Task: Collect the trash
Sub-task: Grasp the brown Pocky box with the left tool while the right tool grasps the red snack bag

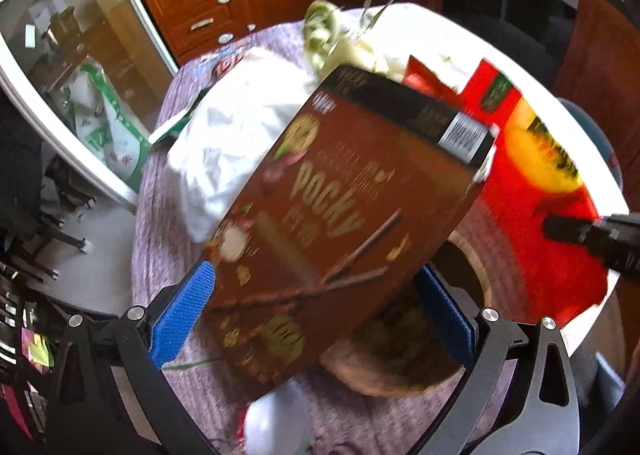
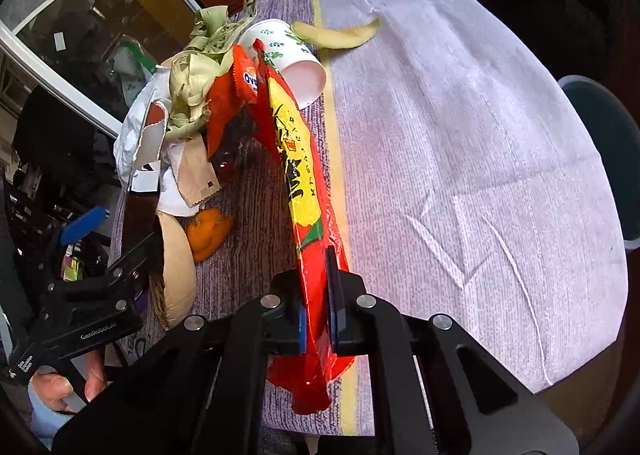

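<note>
Trash is mid-pickup: the right gripper has clamped the red wrapper beside the paper cup, the left gripper holds the brown box between its pads, and both need carrying to a bin.

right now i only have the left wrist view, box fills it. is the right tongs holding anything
Observer: Yes. The right tongs are shut on a red and yellow snack bag, pinched near its lower end.

Operator: anything loose past that bag i cant see

Observer: A white paper cup lies on its side at the bag's far end, and a banana peel lies beyond it on the tablecloth.

Operator: and under my box

Observer: The right wrist view shows an orange peel on the cloth beside a tan bowl, close to your left tongs, which grip the Pocky box.
</note>
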Motion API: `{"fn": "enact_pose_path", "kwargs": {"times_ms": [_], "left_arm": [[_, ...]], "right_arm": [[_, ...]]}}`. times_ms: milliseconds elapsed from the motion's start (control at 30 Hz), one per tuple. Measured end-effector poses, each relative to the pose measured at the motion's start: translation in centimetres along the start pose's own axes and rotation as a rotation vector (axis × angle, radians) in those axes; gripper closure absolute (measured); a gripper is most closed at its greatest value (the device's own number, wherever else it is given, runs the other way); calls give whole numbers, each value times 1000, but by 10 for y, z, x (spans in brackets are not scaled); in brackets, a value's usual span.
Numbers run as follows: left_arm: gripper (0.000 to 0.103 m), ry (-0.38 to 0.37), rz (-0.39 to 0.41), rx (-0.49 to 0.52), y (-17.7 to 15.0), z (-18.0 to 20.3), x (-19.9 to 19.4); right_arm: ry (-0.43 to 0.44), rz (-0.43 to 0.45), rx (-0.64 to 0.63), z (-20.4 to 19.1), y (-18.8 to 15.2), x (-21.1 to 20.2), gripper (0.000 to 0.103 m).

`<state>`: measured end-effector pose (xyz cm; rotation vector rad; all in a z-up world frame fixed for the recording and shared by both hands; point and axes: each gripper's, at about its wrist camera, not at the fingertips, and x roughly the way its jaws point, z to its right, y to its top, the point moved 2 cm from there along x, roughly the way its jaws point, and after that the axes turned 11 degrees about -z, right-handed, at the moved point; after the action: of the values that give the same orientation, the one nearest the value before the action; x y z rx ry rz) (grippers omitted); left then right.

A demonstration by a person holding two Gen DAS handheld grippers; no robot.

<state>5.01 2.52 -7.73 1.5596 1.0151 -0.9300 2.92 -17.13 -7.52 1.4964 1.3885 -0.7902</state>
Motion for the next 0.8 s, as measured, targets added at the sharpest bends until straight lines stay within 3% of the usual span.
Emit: {"fn": "enact_pose_path", "kwargs": {"times_ms": [200, 267, 333, 367, 500, 800], "left_arm": [[7, 27, 10, 46, -12, -6, 3], [15, 31, 21, 73, -12, -1, 6], [33, 19, 25, 93, -12, 5, 7], [34, 24, 33, 101, -12, 6, 6], [56, 50, 94, 149, -16, 14, -10], [79, -61, 195, 116, -19, 0, -67]], "right_arm": [[7, -6, 5, 0, 0, 4, 96], [5, -9, 3, -1, -1, 5, 96], [-2, -8, 0, -2, -1, 5, 96], [-3, -8, 1, -2, -2, 4, 96], [-3, -9, 5, -1, -1, 4, 96], [22, 33, 11, 1, -5, -11, 98]]}}
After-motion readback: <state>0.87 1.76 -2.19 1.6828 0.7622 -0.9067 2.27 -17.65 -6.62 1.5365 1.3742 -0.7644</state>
